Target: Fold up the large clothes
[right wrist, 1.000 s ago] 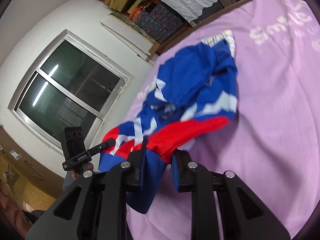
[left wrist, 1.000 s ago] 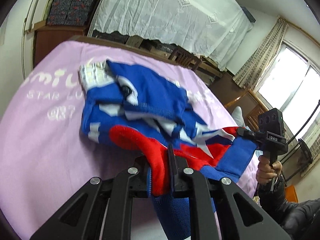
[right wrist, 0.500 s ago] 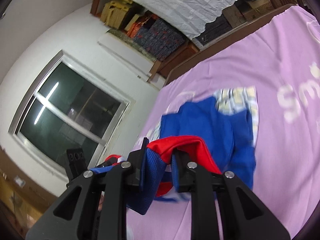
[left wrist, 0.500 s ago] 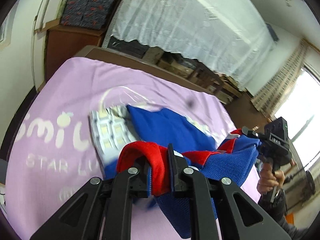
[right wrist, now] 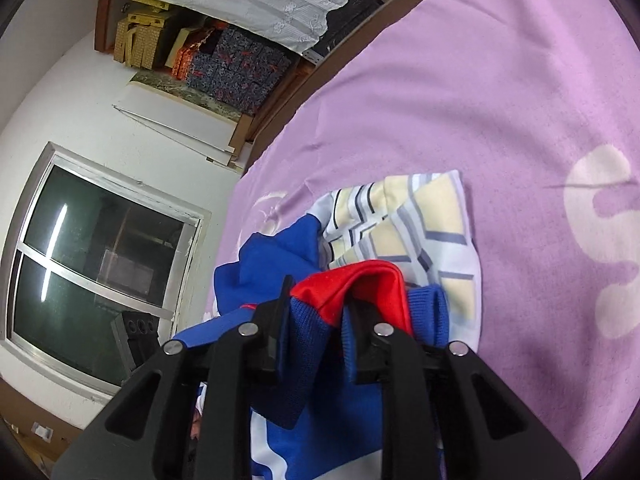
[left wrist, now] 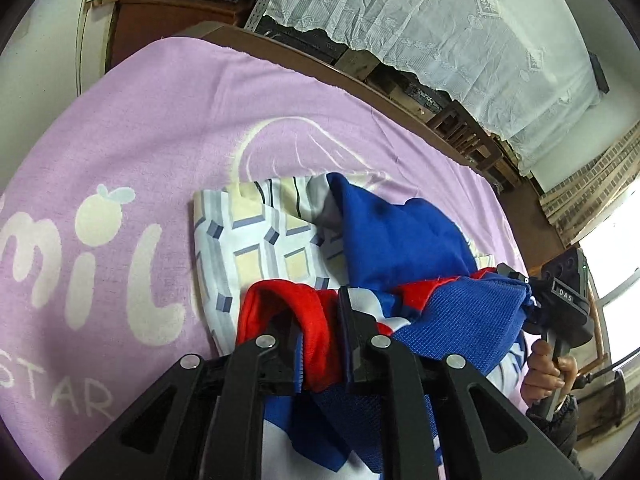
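Left gripper [left wrist: 320, 320]: your jaws are clamped tight on the red hem of the garment [left wrist: 404, 236].
Garment: bunched, partly lifted over the patterned cloth [left wrist: 256, 236] on the purple blanket [left wrist: 160, 128].
Right gripper [right wrist: 316, 316]: closed down on the red and blue edge too.
Progress: early, I judge; you hold one edge, no neat fold shows, and spreading and folding remain.

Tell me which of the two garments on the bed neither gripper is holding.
The pale geometric-print garment: it lies flat on the purple bedspread, while the left gripper and right gripper both clamp the red-white-and-blue jacket.
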### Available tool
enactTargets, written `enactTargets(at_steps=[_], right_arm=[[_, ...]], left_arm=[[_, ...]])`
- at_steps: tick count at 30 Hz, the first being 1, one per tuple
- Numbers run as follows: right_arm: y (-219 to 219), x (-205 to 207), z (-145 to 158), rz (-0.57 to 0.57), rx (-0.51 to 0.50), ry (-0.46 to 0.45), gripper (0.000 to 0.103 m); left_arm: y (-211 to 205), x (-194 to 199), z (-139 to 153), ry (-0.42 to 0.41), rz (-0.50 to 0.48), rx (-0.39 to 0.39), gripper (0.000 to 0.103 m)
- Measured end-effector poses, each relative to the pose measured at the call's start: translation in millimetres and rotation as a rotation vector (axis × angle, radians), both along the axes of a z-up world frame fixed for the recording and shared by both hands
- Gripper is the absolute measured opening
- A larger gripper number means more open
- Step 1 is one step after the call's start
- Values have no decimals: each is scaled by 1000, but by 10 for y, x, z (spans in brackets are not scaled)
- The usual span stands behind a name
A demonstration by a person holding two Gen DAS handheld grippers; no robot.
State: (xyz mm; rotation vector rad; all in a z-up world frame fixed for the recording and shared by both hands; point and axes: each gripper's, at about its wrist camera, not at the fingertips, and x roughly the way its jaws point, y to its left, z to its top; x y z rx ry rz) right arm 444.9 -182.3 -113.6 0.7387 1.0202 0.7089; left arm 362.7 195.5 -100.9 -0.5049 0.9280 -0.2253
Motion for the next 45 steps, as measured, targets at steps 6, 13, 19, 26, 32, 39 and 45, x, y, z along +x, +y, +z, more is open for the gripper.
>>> enactTargets(at_steps=[6, 13, 19, 26, 32, 39, 45], right_arm=[[-200, -90, 233, 5, 117, -46, 72], [-481, -145, 443, -49, 114, -135, 76], [-348, -253, 401, -20, -42, -180, 76], [-279, -316, 409, -19, -113, -211, 76], [-147, -227, 467, -43, -184, -231, 76], [292, 67, 459, 11, -301, -259, 77], [504, 166, 225, 76, -337, -242, 38]], left_arm=[[234, -414, 499, -176, 57, -60, 86], [317, -493, 543, -195, 76, -54, 89], [301, -589, 572, -240, 60, -18, 89], [246, -380, 377, -163, 46, -13, 89], [150, 143, 317, -77, 59, 52, 89], [-102, 586, 172, -40, 5, 97, 86], [-69, 565, 67, -53, 10, 112, 29]])
